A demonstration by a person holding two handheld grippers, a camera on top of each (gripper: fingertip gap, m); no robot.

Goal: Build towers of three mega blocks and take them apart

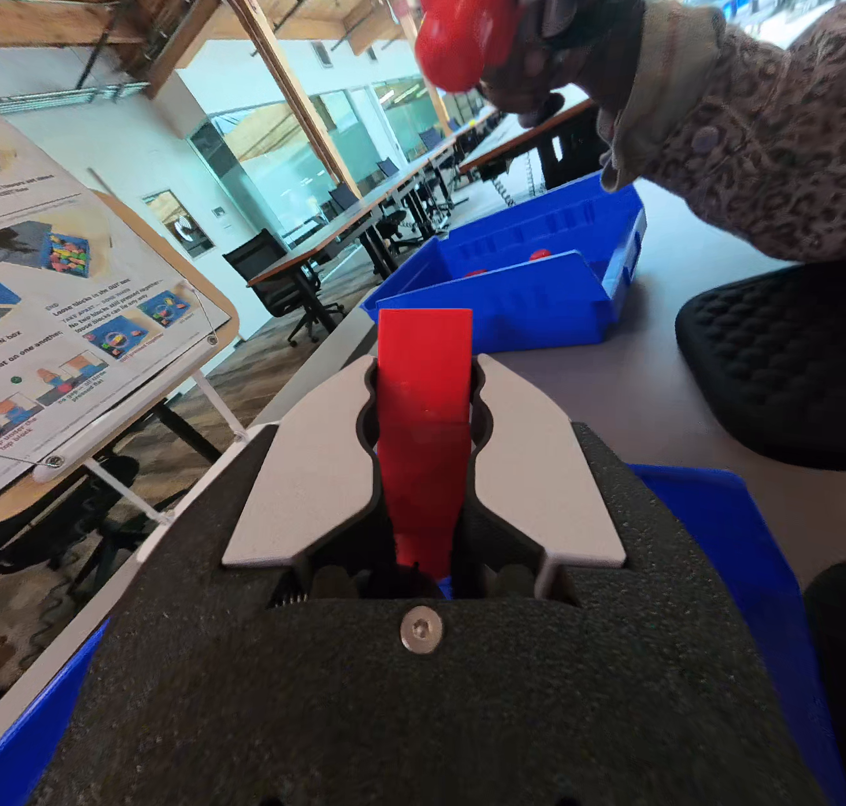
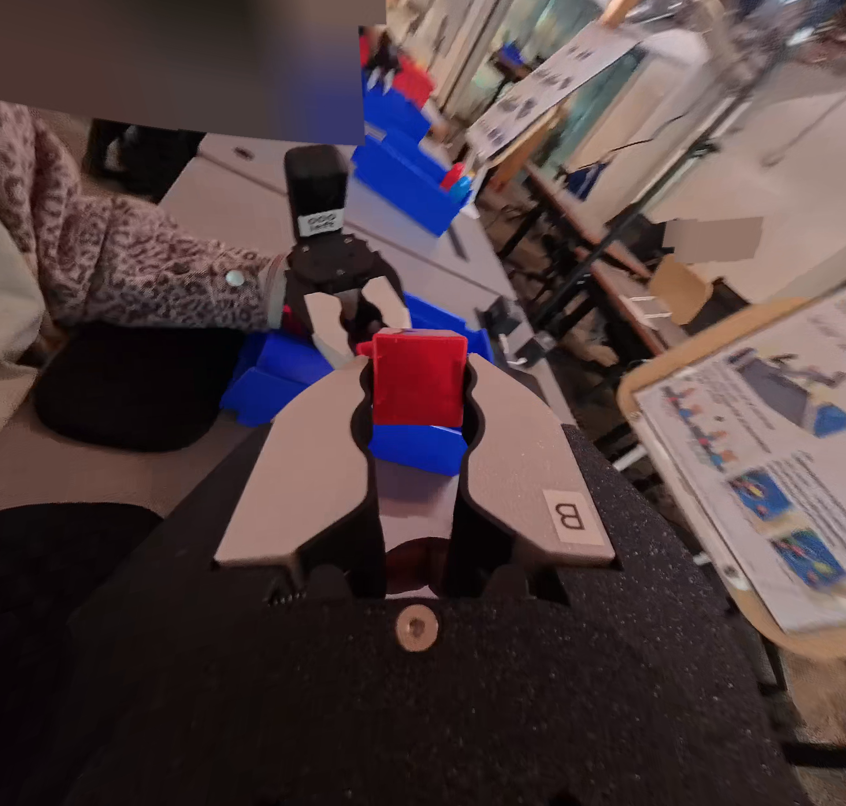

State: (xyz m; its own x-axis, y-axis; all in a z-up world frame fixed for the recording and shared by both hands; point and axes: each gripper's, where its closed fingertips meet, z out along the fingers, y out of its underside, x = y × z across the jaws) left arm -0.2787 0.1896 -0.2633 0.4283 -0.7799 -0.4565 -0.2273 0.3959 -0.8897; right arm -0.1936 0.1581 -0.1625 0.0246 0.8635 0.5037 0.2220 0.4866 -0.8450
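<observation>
Both claws are clenched on red mega blocks: left claw (image 1: 423, 372) pinches a red block (image 1: 425, 372) above the desk (image 1: 641, 399), right claw (image 2: 416, 386) grips another (image 2: 416, 383). I'd line studs up squarely before pressing. Only the left view shows the blue bin's (image 1: 512, 308) inside

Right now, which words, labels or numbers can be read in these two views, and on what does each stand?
I do not copy writing; these things bear it:
Instruction poster: printed text with pictures.
White sticker on right hand-held gripper finger: one character.
White label on left hand-held gripper: small print.
Far poster: blurred.
</observation>
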